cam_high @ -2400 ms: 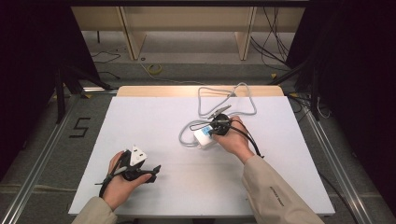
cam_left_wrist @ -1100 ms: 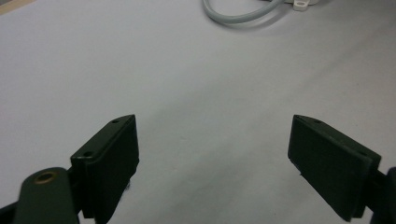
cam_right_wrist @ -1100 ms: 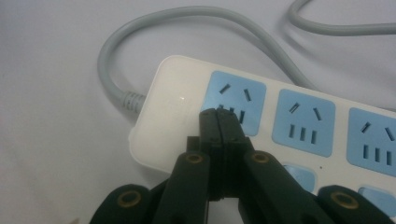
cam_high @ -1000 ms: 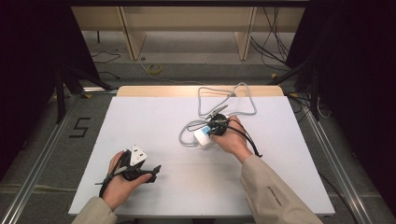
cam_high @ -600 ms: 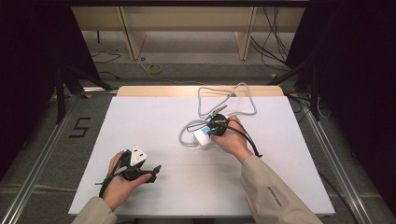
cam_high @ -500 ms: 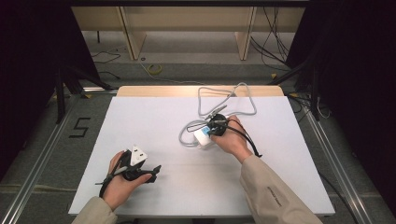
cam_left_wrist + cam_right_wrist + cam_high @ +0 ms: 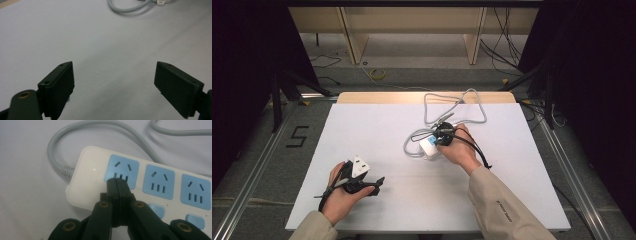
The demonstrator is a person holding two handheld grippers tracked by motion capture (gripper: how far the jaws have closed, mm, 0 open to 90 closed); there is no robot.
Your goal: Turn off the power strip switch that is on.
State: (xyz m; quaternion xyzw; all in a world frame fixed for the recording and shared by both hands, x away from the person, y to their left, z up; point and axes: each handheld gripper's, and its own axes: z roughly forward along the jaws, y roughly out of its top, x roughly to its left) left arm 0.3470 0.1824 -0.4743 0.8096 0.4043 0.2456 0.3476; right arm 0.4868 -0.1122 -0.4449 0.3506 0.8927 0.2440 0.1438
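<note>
At the table's far centre, the right gripper (image 7: 117, 182) has its jaws pressed together with nothing between them, tips touching the end socket of the white power strip (image 7: 87, 180), apparently to press or steady it. The strip's grey cord (image 7: 457, 107) loops behind it. The left gripper (image 7: 113, 82), jaws spread wide and empty, rests well apart at the near left, apparently idle.
</note>
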